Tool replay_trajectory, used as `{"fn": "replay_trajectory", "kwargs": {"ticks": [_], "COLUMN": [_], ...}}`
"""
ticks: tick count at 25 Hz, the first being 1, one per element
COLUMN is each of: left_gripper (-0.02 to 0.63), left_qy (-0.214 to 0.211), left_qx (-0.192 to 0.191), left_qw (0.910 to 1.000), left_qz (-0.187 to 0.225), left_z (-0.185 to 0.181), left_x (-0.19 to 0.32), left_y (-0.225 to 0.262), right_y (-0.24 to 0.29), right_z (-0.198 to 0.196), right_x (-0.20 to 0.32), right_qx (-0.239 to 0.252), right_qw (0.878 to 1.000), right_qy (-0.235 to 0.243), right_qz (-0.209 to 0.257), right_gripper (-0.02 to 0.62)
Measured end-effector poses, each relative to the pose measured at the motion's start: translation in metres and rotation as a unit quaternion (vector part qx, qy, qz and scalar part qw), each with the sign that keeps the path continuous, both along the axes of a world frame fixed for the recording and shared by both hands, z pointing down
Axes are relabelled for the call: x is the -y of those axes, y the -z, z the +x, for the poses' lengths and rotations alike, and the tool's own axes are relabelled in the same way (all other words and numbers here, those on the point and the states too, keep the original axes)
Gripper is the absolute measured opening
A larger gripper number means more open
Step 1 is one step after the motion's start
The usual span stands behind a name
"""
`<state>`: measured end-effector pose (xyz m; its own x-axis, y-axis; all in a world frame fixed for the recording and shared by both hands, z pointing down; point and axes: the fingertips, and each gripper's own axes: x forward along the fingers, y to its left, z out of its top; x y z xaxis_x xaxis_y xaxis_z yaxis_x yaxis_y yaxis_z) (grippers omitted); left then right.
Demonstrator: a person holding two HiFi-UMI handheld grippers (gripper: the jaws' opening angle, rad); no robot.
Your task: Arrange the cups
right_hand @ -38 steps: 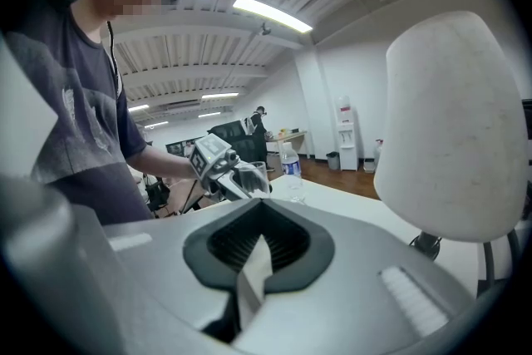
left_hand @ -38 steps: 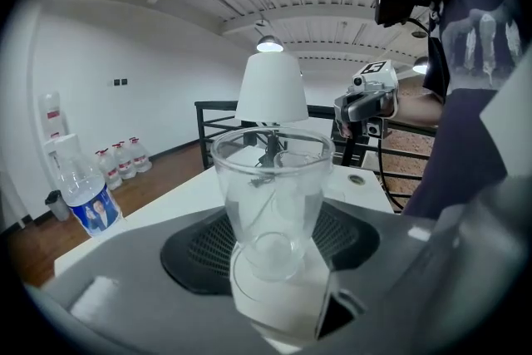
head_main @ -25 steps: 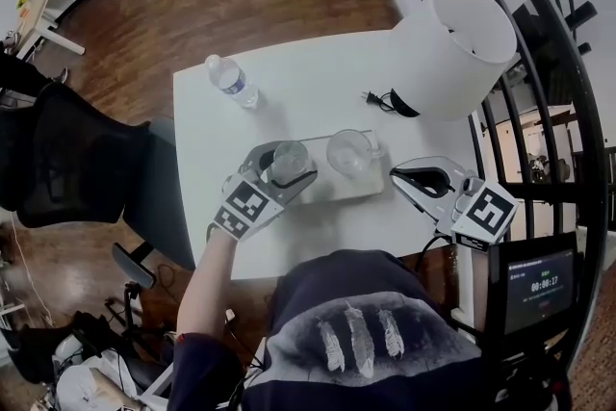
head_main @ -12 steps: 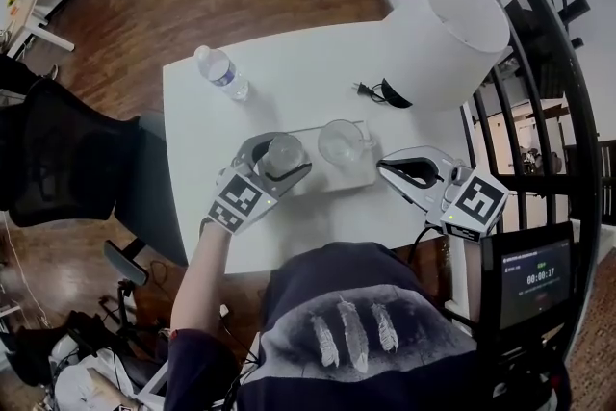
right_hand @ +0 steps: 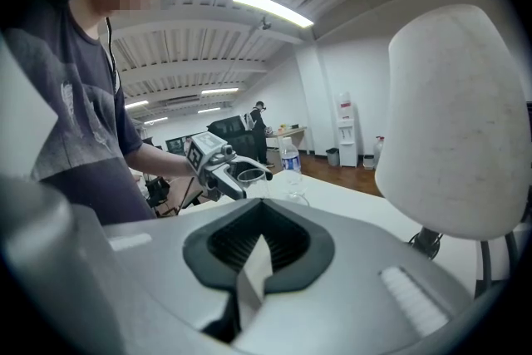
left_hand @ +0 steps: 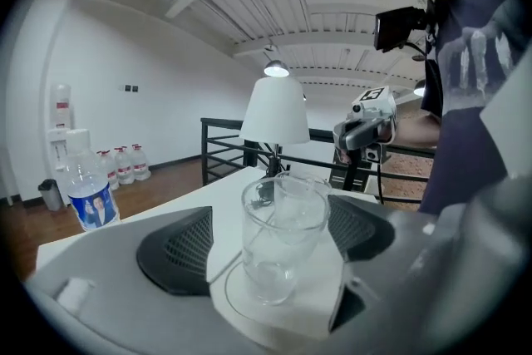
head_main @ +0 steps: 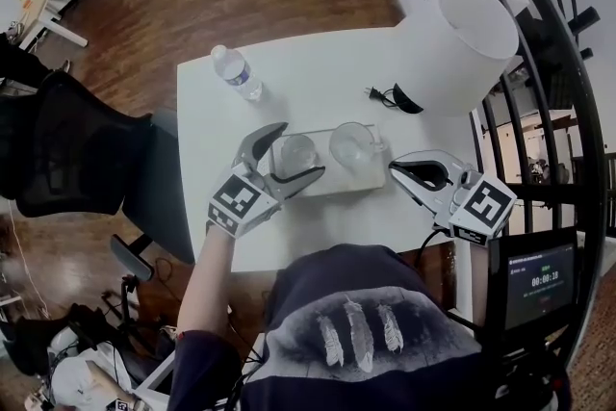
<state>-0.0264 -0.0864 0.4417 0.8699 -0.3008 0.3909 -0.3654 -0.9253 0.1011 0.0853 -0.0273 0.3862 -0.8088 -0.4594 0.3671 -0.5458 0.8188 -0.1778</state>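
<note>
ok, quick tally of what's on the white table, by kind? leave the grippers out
Glass cups: 2
Tray: 1
Water bottle: 1
Lamp: 1
Plug with cord: 1
Total: 6

A white rectangular table (head_main: 308, 82) bears a flat white tray (head_main: 332, 189) close to its near edge. On the tray two clear glass cups are set side by side, slightly apart: the left cup (head_main: 293, 154) and the right cup (head_main: 352, 145). The left cup is flanked by the opening jaws of the left gripper (head_main: 302, 149), whose pads stand clear of it. The right gripper (head_main: 395, 172) is held just right of the tray, near the table's near right corner. A clear plastic water bottle (head_main: 237, 72) is stood at the table's far left. A white-shaded lamp (head_main: 452, 48) is placed at the far right, with a black cable (head_main: 385, 97) just left of its base. A black office chair (head_main: 72, 144) is placed left of the table.
</note>
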Motion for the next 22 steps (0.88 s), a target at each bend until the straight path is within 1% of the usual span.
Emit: {"fn": "replay_trajectory", "kwargs": {"ticks": [2, 5, 6, 9, 11, 14, 16, 18, 19, 20, 22], "left_gripper": [0.434, 0.434, 0.434, 0.434, 0.430, 0.357, 0.312, 0.247, 0.201, 0.127, 0.015], "left_qy": [0.009, 0.026, 0.028, 0.031, 0.041, 0.053, 0.059, 0.064, 0.068, 0.074, 0.082], "left_qx": [-0.023, -0.087, -0.101, -0.133, -0.155, -0.173, -0.171, -0.167, -0.164, -0.160, -0.154], "left_qw": [0.9997, 0.9959, 0.9944, 0.9906, 0.9868, 0.9829, 0.9825, 0.9825, 0.9827, 0.9830, 0.9841], "left_qz": [0.005, -0.001, -0.003, 0.010, 0.019, 0.036, 0.045, 0.052, 0.053, 0.051, 0.036], "left_z": [-0.006, -0.014, -0.019, -0.034, -0.039, -0.039, -0.041, -0.044, -0.046, -0.048, -0.049], "left_x": [-0.004, -0.011, -0.015, -0.027, -0.034, -0.042, -0.048, -0.054, -0.056, -0.057, -0.058], "left_y": [0.016, 0.053, 0.064, 0.094, 0.114, 0.132, 0.135, 0.133, 0.130, 0.126, 0.116], "right_y": [-0.001, 0.001, 0.002, 0.007, 0.009, 0.010, 0.011, 0.014, 0.014, 0.014, 0.013], "right_z": [-0.002, -0.001, 0.000, 0.000, -0.002, -0.005, -0.011, -0.015, -0.017, -0.017, -0.016], "right_x": [-0.002, 0.000, 0.002, 0.002, -0.001, -0.004, -0.005, -0.007, -0.007, -0.007, -0.008], "right_qx": [0.002, 0.004, 0.006, 0.011, 0.015, 0.012, 0.011, 0.012, 0.013, 0.012, 0.009], "right_qw": [1.000, 1.000, 1.000, 1.000, 1.000, 1.000, 1.000, 1.000, 0.999, 0.999, 0.999], "right_qy": [-0.001, -0.004, -0.005, -0.004, -0.002, 0.002, 0.008, 0.016, 0.019, 0.021, 0.022], "right_qz": [0.004, 0.008, 0.009, 0.015, 0.017, 0.017, 0.019, 0.023, 0.024, 0.025, 0.024], "right_gripper": [0.003, 0.003, 0.003, 0.003, 0.003, 0.003, 0.003, 0.003, 0.003, 0.003, 0.003]}}
